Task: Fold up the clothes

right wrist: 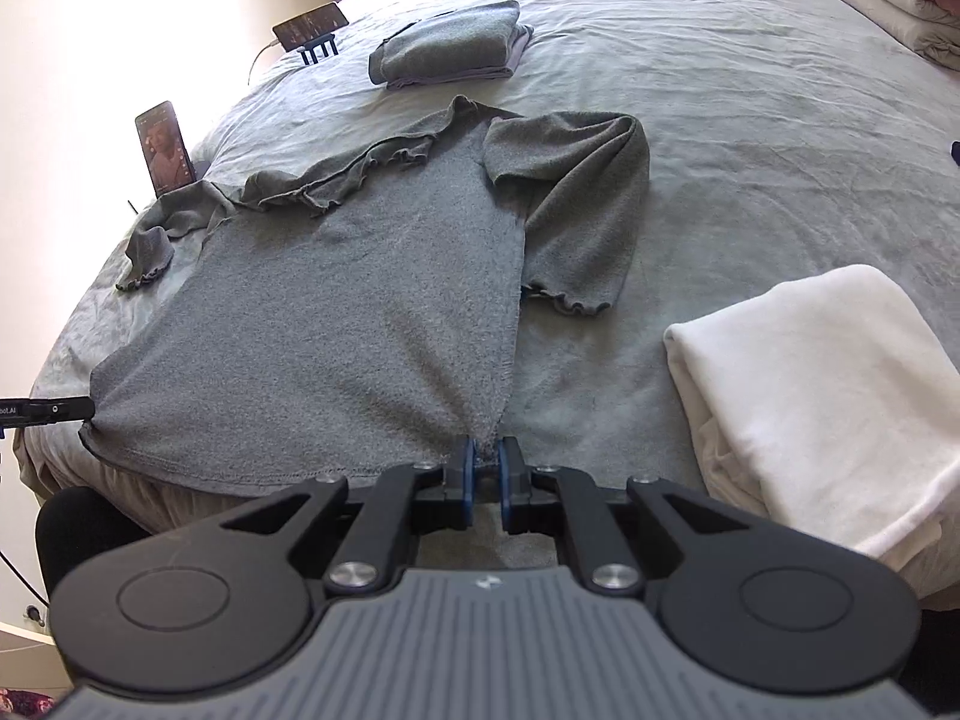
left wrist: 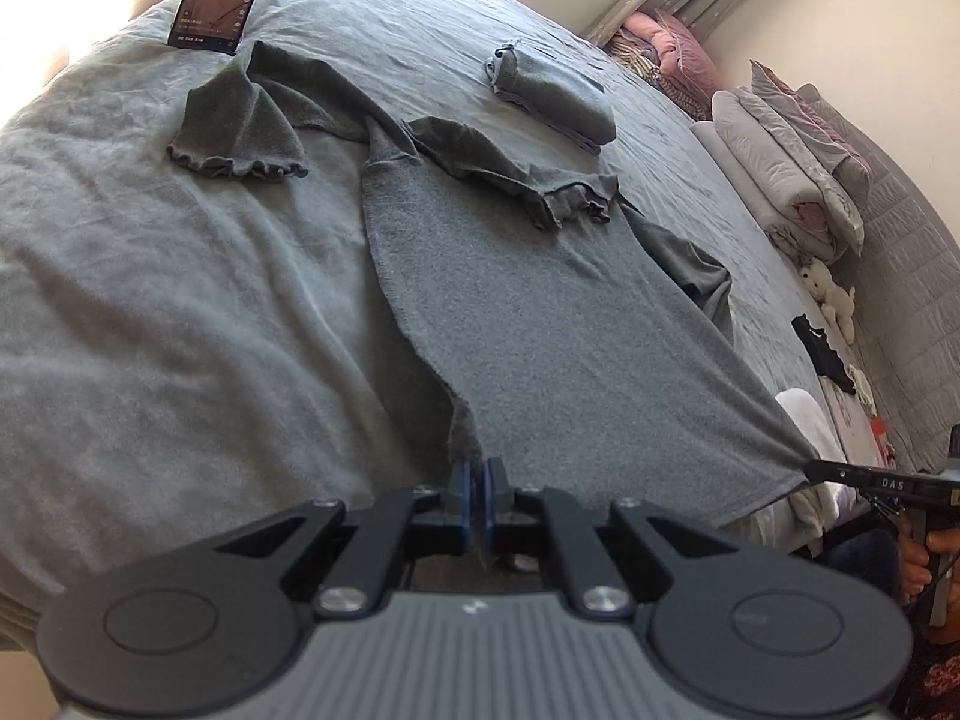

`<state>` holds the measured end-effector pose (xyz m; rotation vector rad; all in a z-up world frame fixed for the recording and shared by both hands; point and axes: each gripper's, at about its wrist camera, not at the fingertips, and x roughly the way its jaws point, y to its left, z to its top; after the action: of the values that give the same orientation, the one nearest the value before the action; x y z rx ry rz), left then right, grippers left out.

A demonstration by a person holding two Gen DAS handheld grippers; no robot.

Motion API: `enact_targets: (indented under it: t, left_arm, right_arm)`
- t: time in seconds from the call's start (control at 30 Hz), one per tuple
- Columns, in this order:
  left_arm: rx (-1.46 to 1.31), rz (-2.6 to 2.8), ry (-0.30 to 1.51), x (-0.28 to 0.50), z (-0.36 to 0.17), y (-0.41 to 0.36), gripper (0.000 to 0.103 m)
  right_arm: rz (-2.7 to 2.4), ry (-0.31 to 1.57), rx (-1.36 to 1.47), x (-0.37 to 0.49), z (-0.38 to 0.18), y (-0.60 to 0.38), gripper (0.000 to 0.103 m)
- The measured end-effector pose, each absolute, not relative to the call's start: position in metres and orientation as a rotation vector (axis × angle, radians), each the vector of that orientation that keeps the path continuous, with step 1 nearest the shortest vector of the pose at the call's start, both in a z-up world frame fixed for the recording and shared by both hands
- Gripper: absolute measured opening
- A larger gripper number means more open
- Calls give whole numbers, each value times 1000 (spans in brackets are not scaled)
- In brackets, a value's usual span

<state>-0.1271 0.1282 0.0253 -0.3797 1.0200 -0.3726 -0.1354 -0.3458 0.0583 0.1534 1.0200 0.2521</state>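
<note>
A grey top lies spread on the bed, hem toward the cameras, neck end farther away. Both lower hem corners are pinched.

Left gripper: blue fingers nearly together, clamped on the hem corner at the top's left side edge, w/ cloth bunched up between them. Right gripper: fingers a bit wider apart but also pressed on a gathered hem corner, at the top's right side edge. The fabric pulls into creases toward each grip, and the hem between them looks stretched fairly taut near the bed's front edge.

Sleeves (frilled cuffs): in the right wrist view one sleeve lies folded beside the body at right, the other is rumpled across the upper left.

A folded grey pile sits farther back on the bed, well apart from the top. A white folded cloth lies near the right gripper, at its right. A phone stands propped at the bed's far-left edge, screen lit; a 2nd device on a small stand is behind the pile. Bedding is stacked along the wall in the left wrist view, w/ a small white plush nearby.
</note>
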Motion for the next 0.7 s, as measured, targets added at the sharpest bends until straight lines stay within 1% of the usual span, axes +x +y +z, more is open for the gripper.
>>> enact_targets:
  t: [0.23,0.47,0.5,0.53,0.6,0.63,0.7]
  left_arm:
    - [-333,-323,1086,-126,-1,123,4]
    - [-315,-341,1094,-123,-6,124,6]
    - [-323,-351,1094,-123,-6,125,8]
    - [-337,-359,1092,-122,-4,127,9]
    - [-368,-370,1082,-118,-2,131,18]
    - [-377,-367,1069,-115,0,133,21]
    - [-387,-361,1047,-109,4,135,32]
  right_arm:
    - [235,1103,140,-135,23,-341,10]
    - [225,1149,134,-128,2,-340,11]
    - [228,1149,130,-128,3,-340,12]
    - [232,1148,124,-128,5,-339,15]
    - [241,1138,107,-128,11,-337,17]
    - [245,1128,101,-127,14,-337,19]
    - [249,1101,105,-124,20,-338,34]
